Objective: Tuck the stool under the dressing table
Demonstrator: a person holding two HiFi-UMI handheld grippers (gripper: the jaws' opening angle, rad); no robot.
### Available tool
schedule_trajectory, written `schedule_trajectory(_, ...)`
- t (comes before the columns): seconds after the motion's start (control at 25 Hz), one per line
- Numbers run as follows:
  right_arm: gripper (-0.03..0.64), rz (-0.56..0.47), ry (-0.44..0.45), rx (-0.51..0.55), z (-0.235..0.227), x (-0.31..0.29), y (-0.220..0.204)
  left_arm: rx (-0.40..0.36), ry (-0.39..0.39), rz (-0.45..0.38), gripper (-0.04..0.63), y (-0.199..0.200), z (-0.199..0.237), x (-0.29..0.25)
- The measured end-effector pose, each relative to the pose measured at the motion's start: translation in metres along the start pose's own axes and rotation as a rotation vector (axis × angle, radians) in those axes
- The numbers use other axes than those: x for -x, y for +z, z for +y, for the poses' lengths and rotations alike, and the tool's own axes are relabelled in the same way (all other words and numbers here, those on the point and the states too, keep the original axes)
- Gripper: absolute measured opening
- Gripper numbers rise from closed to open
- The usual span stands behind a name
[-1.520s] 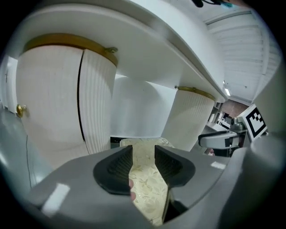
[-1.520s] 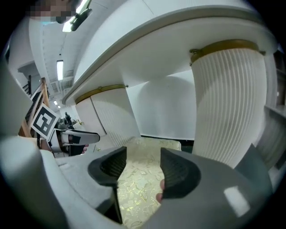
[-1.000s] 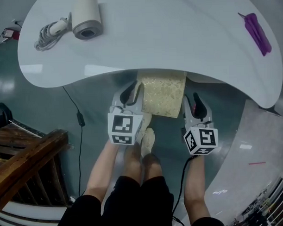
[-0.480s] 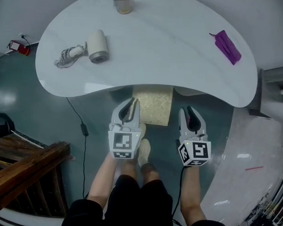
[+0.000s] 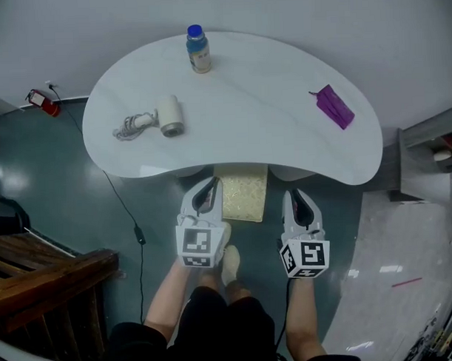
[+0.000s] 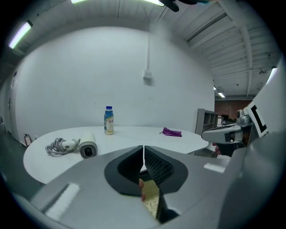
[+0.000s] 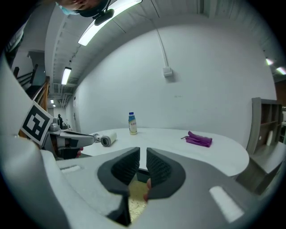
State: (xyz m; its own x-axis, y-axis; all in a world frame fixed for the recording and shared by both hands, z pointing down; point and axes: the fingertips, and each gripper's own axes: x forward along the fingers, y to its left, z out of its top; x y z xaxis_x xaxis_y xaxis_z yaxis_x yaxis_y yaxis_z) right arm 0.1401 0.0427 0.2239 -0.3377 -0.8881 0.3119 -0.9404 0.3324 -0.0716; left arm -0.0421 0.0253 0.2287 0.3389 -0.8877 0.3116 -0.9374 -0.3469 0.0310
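The stool [image 5: 245,197] stands at the inward curve of the tabletop's [image 5: 284,148] near edge, its gold seat partly beneath the white top and the near part of the seat showing in front of that edge. The left gripper [image 5: 205,197] is clenched with its jaws together on nothing, and hangs at the seat's left side. The right gripper [image 5: 300,207] hangs near the seat's right side; its jaws have just been closing and stand a slim gap apart with nothing between them. Neither gripper holds the stool, so the tuck looks largely made and the step in hand is judged to be letting go and checking the result. To do that well, lift both grippers straight clear of the seat so nothing drags it askew, and keep them off the tabletop's near edge. If the seat should go deeper, set both closed grippers against its near side, one toward each corner, and push evenly and low, so the stool slides straight into the recess rather than swinging toward either side. Push gently: a knock against the table's support could shake the bottle [image 5: 198,49] at the far edge, the hair dryer [image 5: 169,116] toward the left edge, or the purple pouch [image 5: 333,106] toward the right edge
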Motion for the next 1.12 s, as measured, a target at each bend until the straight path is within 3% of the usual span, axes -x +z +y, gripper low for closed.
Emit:
schedule_trajectory(0.48, 0.017, -0.050, -0.023, 0.002, 0.008, 0.038, 0.074, -0.007, -0.024, -0.041, 0.008, 0.080, -0.007, 0.037)
schedule_trajectory(0.72, 0.015, -0.076, 0.001, -0.052, 0.017, 0.059, 0.106, -0.035, -0.051, -0.072, 0.008, 0.118, -0.019, 0.061)
schedule_trajectory(1.12, 0.015, -0.117, 0.004, -0.013, 0.021, 0.105, 0.135, -0.050, -0.053, -0.093, 0.008, 0.148, -0.033, 0.105)
